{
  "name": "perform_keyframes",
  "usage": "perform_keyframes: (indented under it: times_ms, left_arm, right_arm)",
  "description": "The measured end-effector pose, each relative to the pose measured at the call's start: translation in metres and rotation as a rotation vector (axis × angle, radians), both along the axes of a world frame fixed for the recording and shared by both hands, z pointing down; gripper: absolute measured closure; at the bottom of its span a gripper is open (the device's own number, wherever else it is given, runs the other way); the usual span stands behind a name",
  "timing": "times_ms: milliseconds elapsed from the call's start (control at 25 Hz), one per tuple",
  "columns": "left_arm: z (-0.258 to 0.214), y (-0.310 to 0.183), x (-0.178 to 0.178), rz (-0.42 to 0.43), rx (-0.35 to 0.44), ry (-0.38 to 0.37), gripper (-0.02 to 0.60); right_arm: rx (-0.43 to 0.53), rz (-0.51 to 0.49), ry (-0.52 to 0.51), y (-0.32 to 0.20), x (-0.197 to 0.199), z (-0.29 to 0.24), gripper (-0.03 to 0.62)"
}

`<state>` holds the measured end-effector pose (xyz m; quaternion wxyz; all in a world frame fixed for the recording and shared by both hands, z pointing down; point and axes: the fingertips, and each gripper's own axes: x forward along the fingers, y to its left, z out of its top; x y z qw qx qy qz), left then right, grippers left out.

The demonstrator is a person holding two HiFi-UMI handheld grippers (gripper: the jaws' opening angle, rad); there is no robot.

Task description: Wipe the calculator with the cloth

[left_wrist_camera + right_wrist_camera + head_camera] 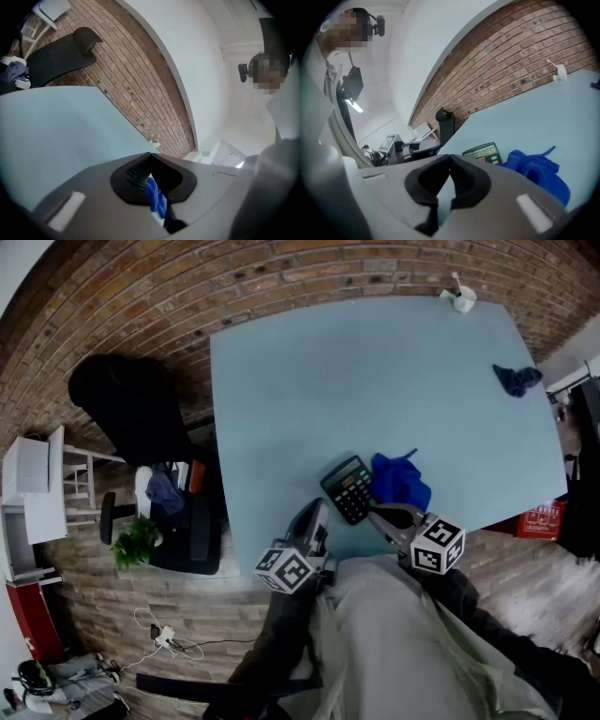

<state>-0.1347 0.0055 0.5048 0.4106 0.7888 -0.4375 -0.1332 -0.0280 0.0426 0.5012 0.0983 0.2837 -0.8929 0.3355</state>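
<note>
A black calculator [349,488] lies near the front edge of the light blue table [356,381], with its display showing in the right gripper view [483,152]. A bright blue cloth [401,480] lies crumpled just right of it, touching its side [536,171]. My left gripper [320,509] is shut and hangs beside the calculator's near left corner. A strip of the blue cloth [154,197] shows through the gap below its closed tips [150,155]; nothing is clamped. My right gripper [377,513] is shut and empty, just short of the cloth and calculator [450,158].
A second, darker blue cloth [517,379] lies at the table's far right. A small white cup [461,299] stands at the far edge. A black office chair [131,404] and a potted plant [136,542] stand left of the table on the brick floor.
</note>
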Motion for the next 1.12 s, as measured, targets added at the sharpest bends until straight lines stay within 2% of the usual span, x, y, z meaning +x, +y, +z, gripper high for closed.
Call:
perform_keyframes:
  times_ms: [320,520,600,720,760,800,880,960,1120]
  left_arm:
    - [0.010,-0.015,0.021,-0.004,-0.023,-0.004,0.575]
    - [0.021,-0.017,0.016,-0.066,-0.048,-0.031,0.575]
    - [0.030,-0.021,0.009,-0.082,-0.051,-0.102,0.575]
    - [0.051,-0.034,0.001,-0.047,-0.040,-0.307,0.574]
    - [0.057,-0.040,0.002,-0.012,-0.035,-0.365,0.535]
    - [0.064,-0.046,0.005,0.033,-0.032,-0.406,0.444]
    - [0.077,-0.058,0.013,0.120,-0.041,-0.456,0.336]
    - [0.090,-0.068,0.022,0.181,-0.050,-0.501,0.296]
    - [0.101,-0.071,0.050,0.316,-0.005,-0.609,0.300]
  right_arm:
    - [-0.012,0.028,-0.005,-0.012,0.028,0.005,0.592]
    - [-0.018,0.010,-0.061,-0.012,0.040,0.011,0.592]
    - [0.011,0.005,-0.005,-0.015,0.049,0.021,0.592]
    - [0.116,-0.002,0.191,-0.023,0.070,0.039,0.591]
    - [0.147,-0.008,0.251,-0.027,0.076,0.044,0.574]
    - [0.171,-0.009,0.296,-0.031,0.081,0.049,0.533]
    - [0.190,0.004,0.343,-0.040,0.091,0.058,0.445]
    - [0.179,0.009,0.368,-0.049,0.098,0.071,0.386]
    - [0.150,-0.069,0.460,-0.057,0.098,0.104,0.335]
